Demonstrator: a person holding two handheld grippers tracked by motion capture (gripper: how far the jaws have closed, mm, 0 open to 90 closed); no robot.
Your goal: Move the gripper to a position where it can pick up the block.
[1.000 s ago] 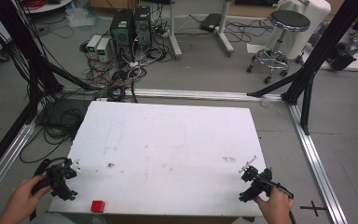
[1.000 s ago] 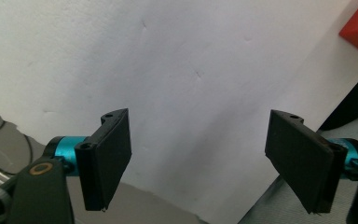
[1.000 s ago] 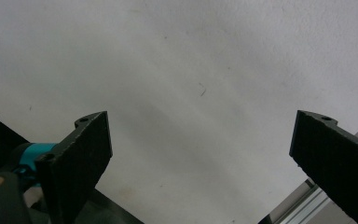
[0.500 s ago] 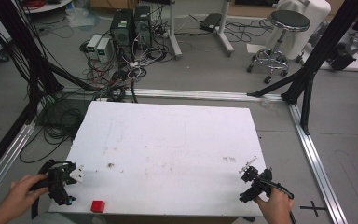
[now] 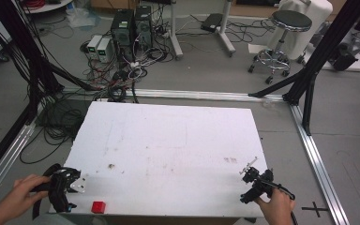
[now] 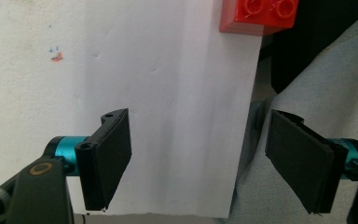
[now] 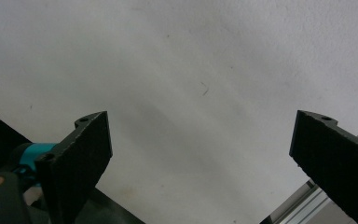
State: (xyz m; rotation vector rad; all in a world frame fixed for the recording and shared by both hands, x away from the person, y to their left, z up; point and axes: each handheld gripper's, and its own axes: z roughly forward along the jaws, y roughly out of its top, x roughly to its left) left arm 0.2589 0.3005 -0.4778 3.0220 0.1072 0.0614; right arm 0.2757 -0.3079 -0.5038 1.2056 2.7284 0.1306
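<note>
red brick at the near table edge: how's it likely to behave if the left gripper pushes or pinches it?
The red brick looks like a studded hard-plastic block, so probably rigid and light. Its flat sides should pinch well and it won't roll. It sits at the edge of the white table, so a push could likely slide it off. The left gripper is open beside it.

Even, soft overhead light leaves the matte white rectangular tabletop [image 5: 178, 150] bright without glare in the high view's centre, which looks slightly soft and low in detail, while in both gripper views faint grey shadow bands streak the surface and the near black jaws blur.
</note>
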